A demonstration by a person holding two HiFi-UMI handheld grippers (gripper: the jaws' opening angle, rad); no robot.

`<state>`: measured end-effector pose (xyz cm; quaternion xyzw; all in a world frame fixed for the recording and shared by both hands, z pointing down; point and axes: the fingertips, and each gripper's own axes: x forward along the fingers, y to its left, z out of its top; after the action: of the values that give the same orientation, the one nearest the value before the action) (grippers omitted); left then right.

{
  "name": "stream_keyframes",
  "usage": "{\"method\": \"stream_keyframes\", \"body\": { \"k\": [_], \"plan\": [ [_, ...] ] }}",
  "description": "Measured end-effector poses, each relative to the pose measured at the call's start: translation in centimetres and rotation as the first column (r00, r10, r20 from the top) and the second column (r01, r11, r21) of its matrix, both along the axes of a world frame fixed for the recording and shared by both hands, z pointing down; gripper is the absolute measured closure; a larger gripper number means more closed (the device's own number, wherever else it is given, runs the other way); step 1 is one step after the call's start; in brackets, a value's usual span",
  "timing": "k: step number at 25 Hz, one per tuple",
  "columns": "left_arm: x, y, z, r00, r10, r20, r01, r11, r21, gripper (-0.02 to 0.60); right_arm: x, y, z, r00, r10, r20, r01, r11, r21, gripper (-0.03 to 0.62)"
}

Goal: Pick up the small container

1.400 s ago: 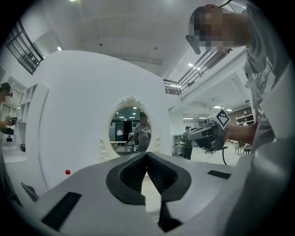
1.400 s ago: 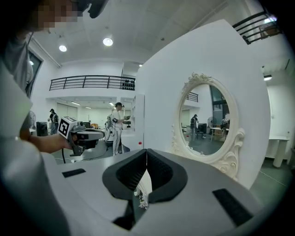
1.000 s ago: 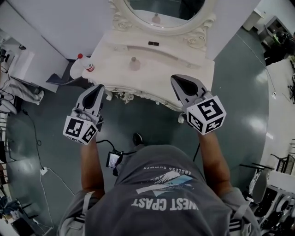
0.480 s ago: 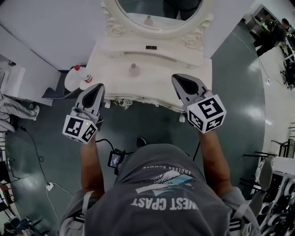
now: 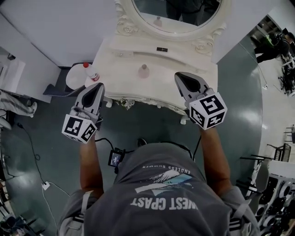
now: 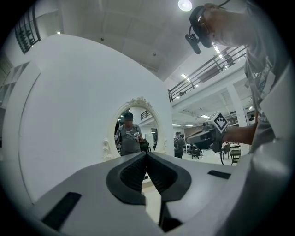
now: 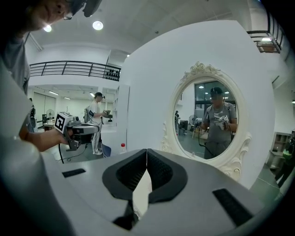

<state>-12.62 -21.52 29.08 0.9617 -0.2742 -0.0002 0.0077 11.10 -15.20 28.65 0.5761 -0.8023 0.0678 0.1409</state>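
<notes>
A small pale container with a rounded top stands in the middle of the white dressing table, below the oval mirror. My left gripper hovers at the table's front left corner, shut and empty. My right gripper hovers over the table's right part, to the right of the container, also shut with nothing held. In the left gripper view the jaws meet; in the right gripper view the jaws meet too. The container is hidden in both gripper views.
A clear bottle with a red cap stands on a small round white stand left of the table. Cables and a small device lie on the dark floor. White walls flank the mirror. People stand in the background of the gripper views.
The head view has shifted a little, so the table sits more to the right. Both grippers keep about the same places at the table's front and stay shut.
</notes>
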Motion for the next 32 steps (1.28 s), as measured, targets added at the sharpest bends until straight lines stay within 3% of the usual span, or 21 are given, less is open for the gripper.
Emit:
{"method": "stream_keyframes", "body": {
  "k": [9, 17, 32],
  "plan": [
    [-4.5, -0.6, 1.4, 0.996, -0.084, -0.036, 0.083, 0.996, -0.03, 0.565, -2.6, -3.0, 0.9, 0.997, -0.062, -0.04, 0.061, 0.997, -0.038, 0.568],
    [-8.0, -0.3, 2.4, 0.981, -0.195, 0.009, 0.195, 0.98, -0.043, 0.565, -3.8, -6.8, 2.7, 0.99, -0.139, -0.01, 0.138, 0.989, -0.046, 0.568],
    [-9.3, -1.3, 5.4, 0.948, -0.307, 0.084, 0.316, 0.941, -0.118, 0.565, -2.8, -13.3, 8.7, 0.979, -0.199, 0.051, 0.203, 0.972, -0.12, 0.566]
  ]
}}
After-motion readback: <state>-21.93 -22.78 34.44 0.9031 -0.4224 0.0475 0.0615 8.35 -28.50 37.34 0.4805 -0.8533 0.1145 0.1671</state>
